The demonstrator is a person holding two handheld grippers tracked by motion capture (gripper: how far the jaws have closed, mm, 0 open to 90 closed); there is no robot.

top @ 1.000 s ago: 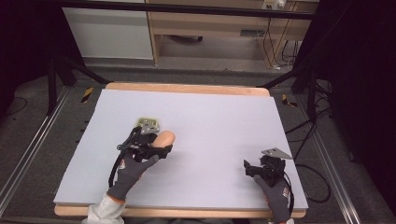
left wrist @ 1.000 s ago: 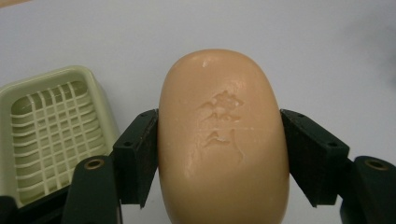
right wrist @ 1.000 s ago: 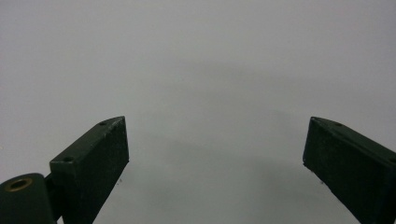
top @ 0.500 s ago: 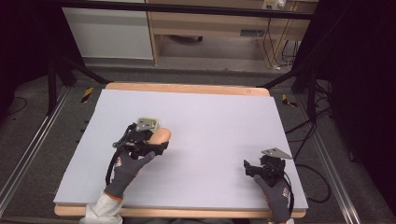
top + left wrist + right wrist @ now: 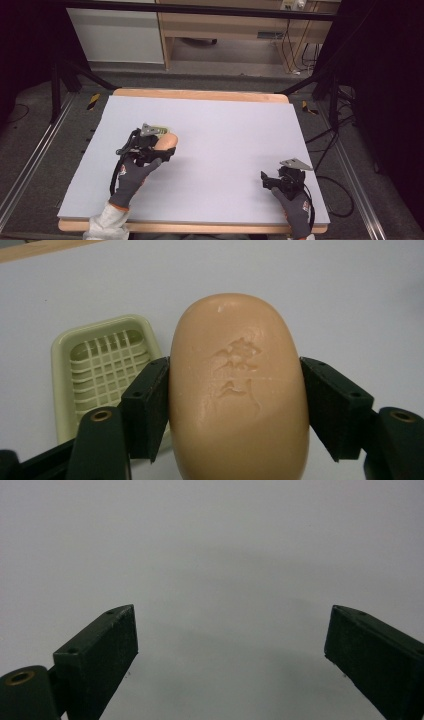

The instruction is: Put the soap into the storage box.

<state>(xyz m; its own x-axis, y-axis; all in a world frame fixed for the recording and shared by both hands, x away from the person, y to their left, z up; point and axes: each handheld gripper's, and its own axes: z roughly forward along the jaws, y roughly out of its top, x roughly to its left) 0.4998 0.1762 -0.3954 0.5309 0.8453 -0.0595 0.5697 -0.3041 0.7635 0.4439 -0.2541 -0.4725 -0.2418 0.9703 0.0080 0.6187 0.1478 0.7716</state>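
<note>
Two grippers work over my wide pale table [image 5: 225,130], largest thing here. My left gripper [image 5: 235,410] clamps a bar of soap [image 5: 239,390] between its black jaws, pads pressed to both long sides. That soap is peach-coloured, smooth, oval, with a faint stamped mark on its upper face, and it hangs at the table's left part, just beside a pale green soap dish [image 5: 107,367] with a grid floor. My right gripper [image 5: 230,650] holds its jaws wide apart over bare table.
</note>
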